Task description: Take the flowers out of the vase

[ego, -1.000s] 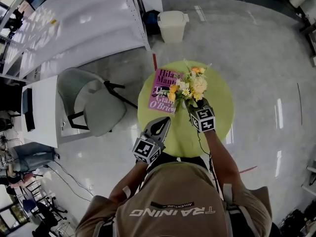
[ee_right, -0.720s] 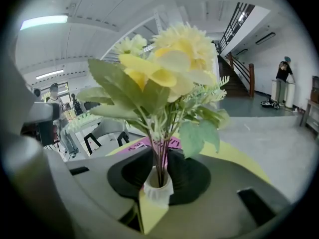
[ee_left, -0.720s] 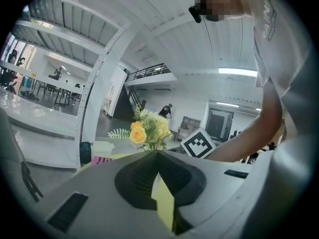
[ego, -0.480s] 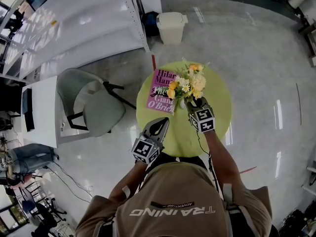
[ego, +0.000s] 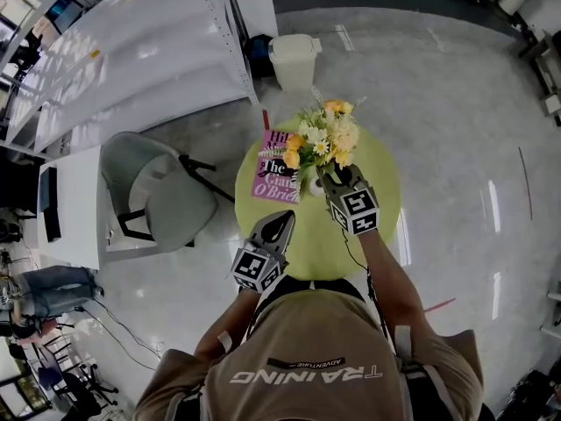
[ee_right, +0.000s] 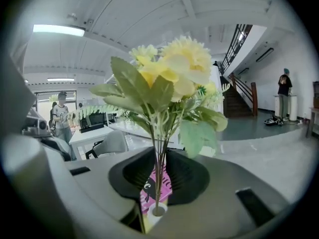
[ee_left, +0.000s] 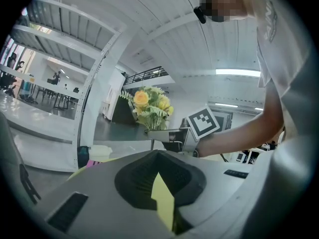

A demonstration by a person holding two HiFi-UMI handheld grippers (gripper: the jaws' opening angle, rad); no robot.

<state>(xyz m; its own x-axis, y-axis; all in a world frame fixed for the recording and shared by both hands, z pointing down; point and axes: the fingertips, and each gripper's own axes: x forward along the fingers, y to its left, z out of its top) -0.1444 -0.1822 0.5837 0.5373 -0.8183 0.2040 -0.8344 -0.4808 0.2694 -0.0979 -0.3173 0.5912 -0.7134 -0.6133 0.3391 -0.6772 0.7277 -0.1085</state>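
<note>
Large open office-type hall, partly lab-like. A polished grey floor (ego: 456,103), a high white ceiling with strip lights (ee_right: 59,30), a staircase (ee_right: 239,91) and a railed mezzanine (ee_left: 147,74) are seen. Long white desks (ego: 131,51), a grey chair (ego: 162,196) and a white bin (ego: 294,60) are shown. People (ee_right: 61,114) are seen standing in the background.

Both arms extended, right gripper (ego: 323,175) fingers (ee_right: 239,183) just closing on flower stems (ee_right: 159,156), left gripper (ego: 286,217) fingers (ee_left: 75,193) together, empty
</note>
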